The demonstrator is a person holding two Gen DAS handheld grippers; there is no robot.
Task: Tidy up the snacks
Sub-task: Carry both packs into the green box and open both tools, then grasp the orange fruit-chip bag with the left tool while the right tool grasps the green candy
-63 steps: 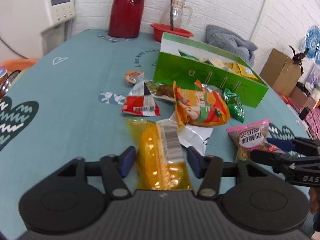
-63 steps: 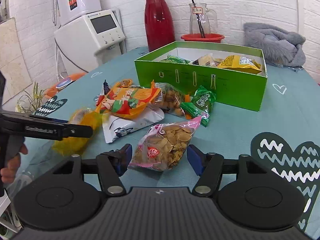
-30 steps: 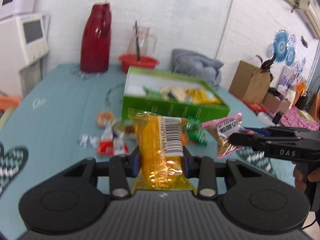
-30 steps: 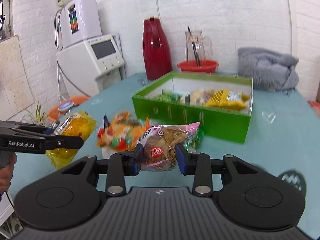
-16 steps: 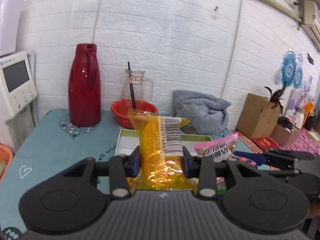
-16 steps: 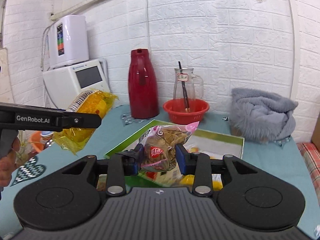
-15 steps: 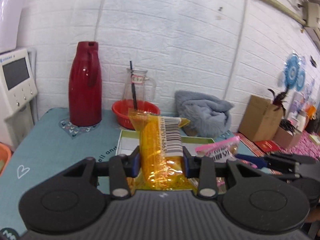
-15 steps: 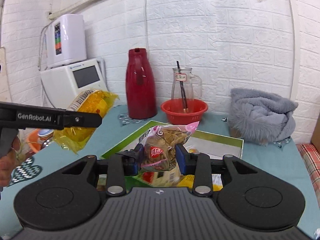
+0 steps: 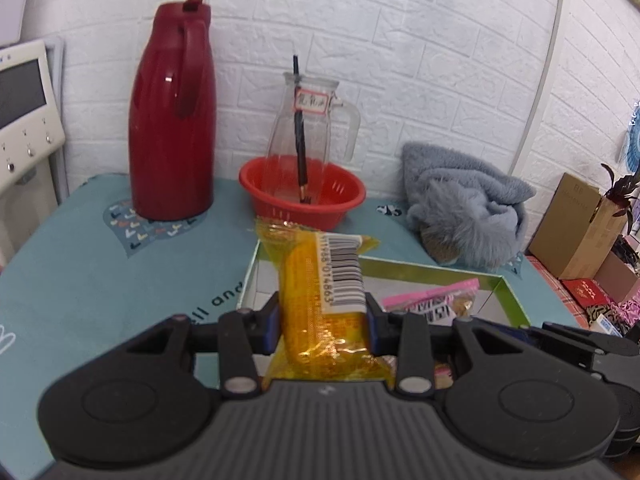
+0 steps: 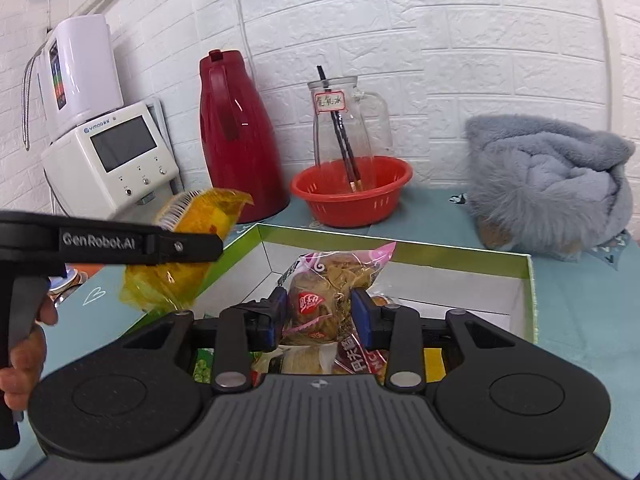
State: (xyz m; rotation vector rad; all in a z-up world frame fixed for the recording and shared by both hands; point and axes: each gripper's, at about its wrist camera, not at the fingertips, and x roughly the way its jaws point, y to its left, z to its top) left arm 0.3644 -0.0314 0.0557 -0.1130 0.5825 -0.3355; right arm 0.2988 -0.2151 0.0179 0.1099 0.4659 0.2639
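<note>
My left gripper (image 9: pixel 322 326) is shut on a yellow snack packet (image 9: pixel 320 292) with a barcode label and holds it above the left end of the green box (image 9: pixel 496 280). The packet also shows in the right wrist view (image 10: pixel 188 248), under the left gripper's arm. My right gripper (image 10: pixel 320 314) is shut on a pink-edged bag of chips (image 10: pixel 332 284) and holds it over the inside of the green box (image 10: pixel 528 280). That bag shows in the left wrist view (image 9: pixel 436 300) too. Other snack packets (image 10: pixel 352 356) lie in the box below.
A red thermos (image 9: pixel 172 120), a glass jug (image 9: pixel 312 128) in a red basket (image 9: pixel 304 196) and a grey fleece (image 9: pixel 460 208) stand behind the box on the teal tablecloth. A white appliance (image 10: pixel 108 160) is at the left. Cardboard boxes (image 9: pixel 576 224) are at the right.
Both grippers closed on their packets, lifted them off the table and carried them forward over the green box. In the last half second both moved closer above the box.
</note>
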